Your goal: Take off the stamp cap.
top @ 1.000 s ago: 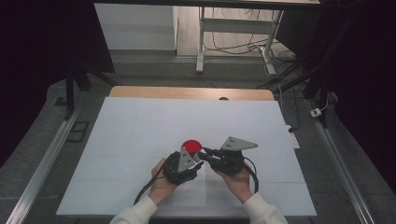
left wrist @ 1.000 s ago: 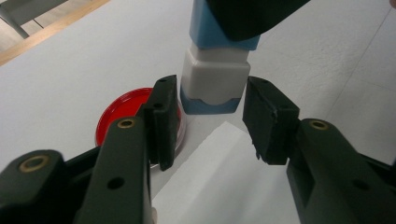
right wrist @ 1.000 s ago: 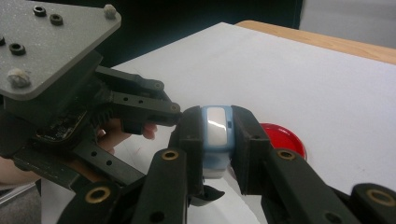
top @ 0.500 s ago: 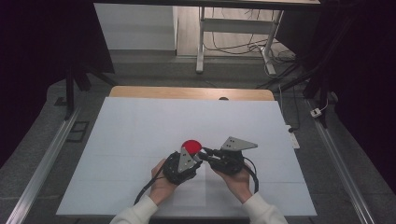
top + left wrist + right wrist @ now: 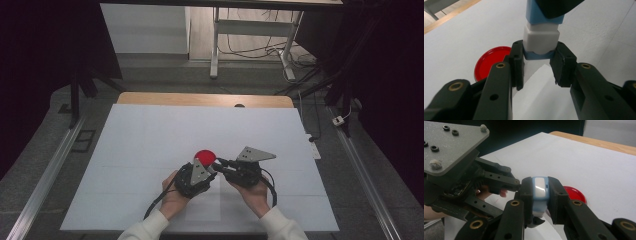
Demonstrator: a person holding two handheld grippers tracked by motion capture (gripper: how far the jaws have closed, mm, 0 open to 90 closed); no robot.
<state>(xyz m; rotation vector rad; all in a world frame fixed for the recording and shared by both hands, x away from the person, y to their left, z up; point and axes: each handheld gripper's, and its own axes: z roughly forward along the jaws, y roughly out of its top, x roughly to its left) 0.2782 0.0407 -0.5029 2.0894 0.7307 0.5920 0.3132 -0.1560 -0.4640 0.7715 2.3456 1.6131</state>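
A small white block with blue ends (image 5: 541,37) is held between both grippers just above the white table sheet (image 5: 150,140). My left gripper (image 5: 537,62) is shut on its lower blue end. The other, blue end of the block (image 5: 539,187) sits between the jaws of my right gripper (image 5: 540,192), which is shut on it. In the high view the left gripper (image 5: 212,169) and right gripper (image 5: 219,163) meet tip to tip near the table's front middle. A flat red round lid (image 5: 205,156) lies on the sheet just beyond them, also seen as the red lid (image 5: 491,61) beside my left jaw.
The left gripper's grey three-cornered plate (image 5: 451,142) fills the left of the right gripper view. A wooden table edge (image 5: 200,99) runs along the far side. Metal rails (image 5: 50,170) flank the table, and cables (image 5: 260,50) lie on the floor beyond.
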